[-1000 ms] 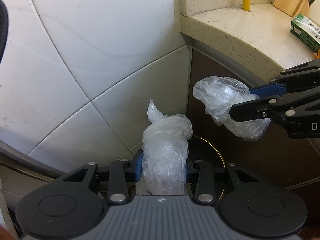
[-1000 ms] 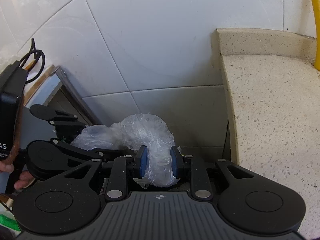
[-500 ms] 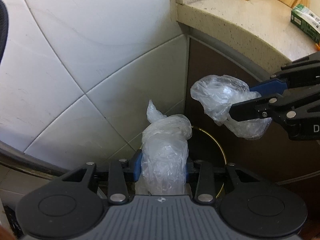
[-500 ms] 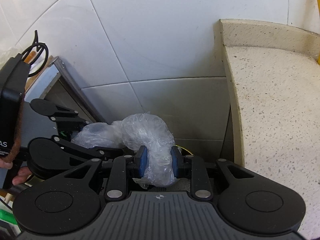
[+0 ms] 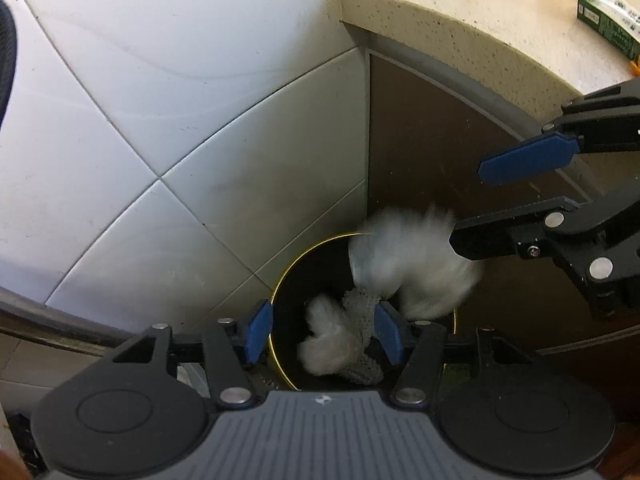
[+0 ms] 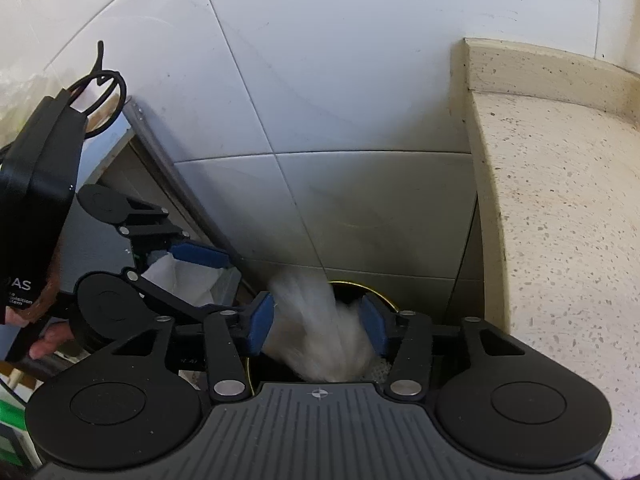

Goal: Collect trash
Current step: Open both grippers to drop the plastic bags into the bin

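Item: both my grippers, left gripper [image 5: 322, 332] and right gripper [image 6: 316, 322], are hanging released. Crumpled plastic bags [image 5: 408, 268] are dropping at the round bin's [image 5: 280, 280] 2 o'clock rim. Risk: the light plastic is drifting, likely catching the rim and spilling onto the floor.

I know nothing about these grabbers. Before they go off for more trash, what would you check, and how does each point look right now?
1. Left gripper open: ok.
2. Right gripper open: ok.
3. First plastic wad inside the bin: ok.
4. Second plastic wad inside the bin: cannot tell, it is a blur over the rim.
5. Nothing clinging to the blue pads: ok on the left, cannot tell on the right.
6. More trash left on the counter: cannot tell.
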